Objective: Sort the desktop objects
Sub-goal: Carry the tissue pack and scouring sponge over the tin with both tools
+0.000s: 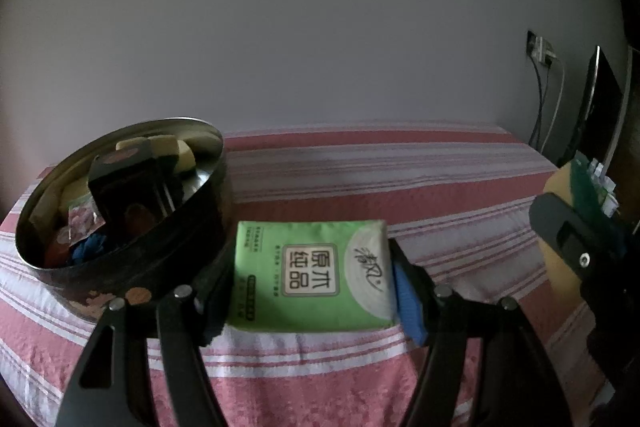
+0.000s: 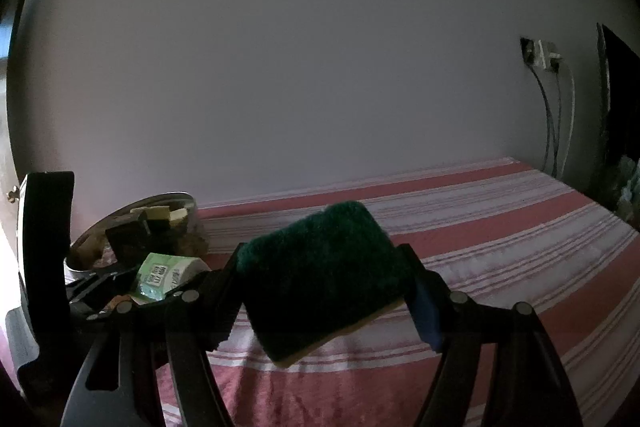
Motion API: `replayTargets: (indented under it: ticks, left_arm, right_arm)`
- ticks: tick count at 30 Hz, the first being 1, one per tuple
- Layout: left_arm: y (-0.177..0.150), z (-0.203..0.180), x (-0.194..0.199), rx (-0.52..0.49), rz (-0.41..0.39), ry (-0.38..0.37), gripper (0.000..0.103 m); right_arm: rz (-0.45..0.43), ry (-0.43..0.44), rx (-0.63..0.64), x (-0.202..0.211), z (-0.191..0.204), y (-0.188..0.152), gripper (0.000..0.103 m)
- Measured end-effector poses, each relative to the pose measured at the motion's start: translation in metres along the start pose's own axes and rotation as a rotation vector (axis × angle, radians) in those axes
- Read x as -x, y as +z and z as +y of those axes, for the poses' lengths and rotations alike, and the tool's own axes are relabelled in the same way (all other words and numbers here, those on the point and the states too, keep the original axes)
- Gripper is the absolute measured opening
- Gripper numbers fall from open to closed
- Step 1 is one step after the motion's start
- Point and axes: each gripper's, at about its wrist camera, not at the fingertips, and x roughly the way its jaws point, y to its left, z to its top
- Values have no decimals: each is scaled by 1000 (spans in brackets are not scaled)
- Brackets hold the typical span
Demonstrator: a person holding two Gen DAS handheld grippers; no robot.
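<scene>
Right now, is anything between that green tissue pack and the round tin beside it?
Nothing visible. The left gripper holds the tissue pack right beside the tin, whose open top already holds several items.

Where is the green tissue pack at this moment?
The green tissue pack is clamped in the left gripper, above the striped tablecloth and just right of the round tin. The right wrist view shows it at lower left.
</scene>
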Motion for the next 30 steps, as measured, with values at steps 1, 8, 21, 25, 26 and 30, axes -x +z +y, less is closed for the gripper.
replayTargets:
  ticks: [1, 8, 21, 25, 26, 30]
  left_arm:
    - [-1, 1, 1, 0, 1, 0, 68]
    - [-8, 19, 11, 8, 6, 5, 68]
    - [-17, 64, 27, 60, -7, 56, 68]
    - [-19, 84, 32, 91, -7, 74, 68]
    - [-20, 90, 33, 99, -7, 78, 68]
    - [-23, 114, 40, 130, -13, 97, 68]
  right_arm:
    - [1, 4, 0, 1, 2, 0, 74]
    - [28, 50, -17, 1, 13, -4, 74]
    - [53, 139, 15, -7, 62, -12, 74]
    - [66, 175, 32, -10, 81, -14, 74]
    - [67, 185, 37, -11, 87, -15, 74]
    - [80, 231, 62, -14, 109, -17, 74]
